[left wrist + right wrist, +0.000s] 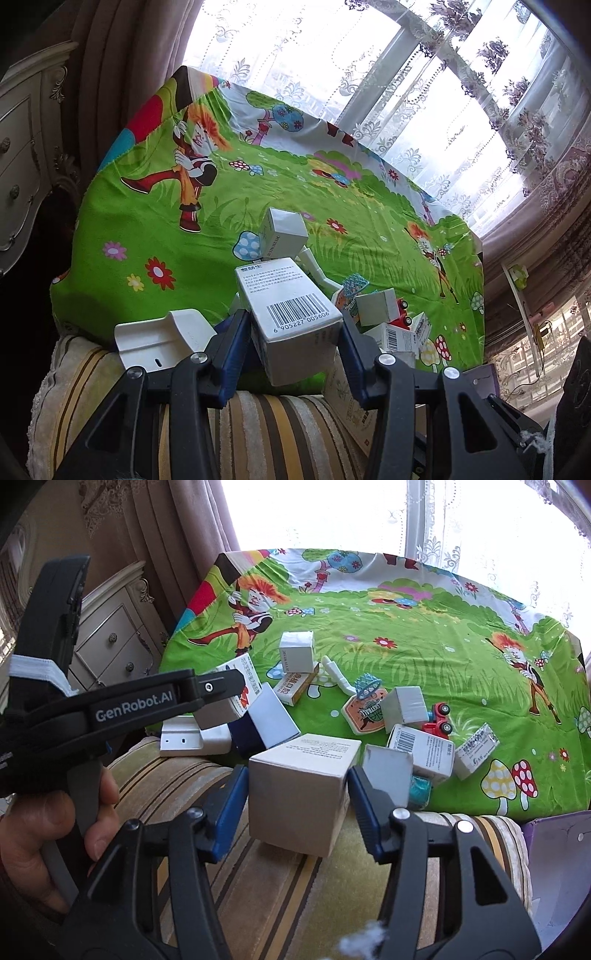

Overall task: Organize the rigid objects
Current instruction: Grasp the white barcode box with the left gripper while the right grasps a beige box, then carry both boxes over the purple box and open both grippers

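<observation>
Both angle downward: left hand-held gripper (295, 332) clamps a barcoded box (291, 314); right hand-held gripper (297, 794) seemingly grips a white carton (299, 794).

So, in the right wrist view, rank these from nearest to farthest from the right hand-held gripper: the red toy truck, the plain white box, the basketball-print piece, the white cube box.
1. Plain white box, between the right hand-held gripper fingers.
2. Basketball-print piece, beyond, middle of the pile.
3. Red toy truck, right of it; close to call with 2.
4. White cube box, farthest back.
</observation>
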{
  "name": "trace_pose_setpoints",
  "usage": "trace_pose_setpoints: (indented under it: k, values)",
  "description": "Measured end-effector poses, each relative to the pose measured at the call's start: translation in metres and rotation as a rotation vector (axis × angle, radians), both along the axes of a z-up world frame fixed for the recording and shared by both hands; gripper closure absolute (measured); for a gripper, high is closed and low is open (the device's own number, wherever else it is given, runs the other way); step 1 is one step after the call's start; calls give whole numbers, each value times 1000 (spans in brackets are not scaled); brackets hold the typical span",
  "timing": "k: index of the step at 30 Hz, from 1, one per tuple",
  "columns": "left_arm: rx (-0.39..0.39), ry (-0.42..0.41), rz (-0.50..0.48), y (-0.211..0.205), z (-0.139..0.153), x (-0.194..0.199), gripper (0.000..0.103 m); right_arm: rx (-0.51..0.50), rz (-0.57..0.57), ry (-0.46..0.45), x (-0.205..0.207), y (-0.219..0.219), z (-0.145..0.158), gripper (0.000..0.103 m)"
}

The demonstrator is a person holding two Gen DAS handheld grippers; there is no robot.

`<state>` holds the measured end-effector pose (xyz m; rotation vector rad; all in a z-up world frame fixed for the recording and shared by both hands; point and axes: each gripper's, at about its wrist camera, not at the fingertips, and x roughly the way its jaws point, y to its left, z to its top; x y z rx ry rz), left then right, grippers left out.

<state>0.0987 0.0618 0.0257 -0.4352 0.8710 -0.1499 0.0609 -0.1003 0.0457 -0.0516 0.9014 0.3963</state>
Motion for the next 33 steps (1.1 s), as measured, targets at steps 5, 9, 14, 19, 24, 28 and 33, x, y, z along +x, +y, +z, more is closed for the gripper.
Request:
trace_pose_setpoints:
  k: [5, 9, 14, 19, 24, 28, 33]
  values:
    - [6, -3, 5, -1, 3, -8, 55, 19, 38, -47, -18, -8, 13, 44]
    - [7, -5, -2, -4, 6, -15, 55, 21, 60, -25, -32, -19, 15, 44]
    - [7, -9, -29, -14, 10, -26, 55, 21, 60, 21, -48, -42, 8, 46]
    - [1, -3, -68, -30, 13, -35, 55, 35, 29, 14, -63, -71, 12, 47]
    - [-2, 3, -120, -51, 14, -44, 55, 39, -36, 13, -72, -102, 9, 48]
    - [0, 11, -169, -71, 14, -49, 55, 46, -88, 24, -80, -126, 5, 48]
    - [9, 17, -228, -98, 16, -53, 55, 64, -153, 8, -85, -155, 8, 49]
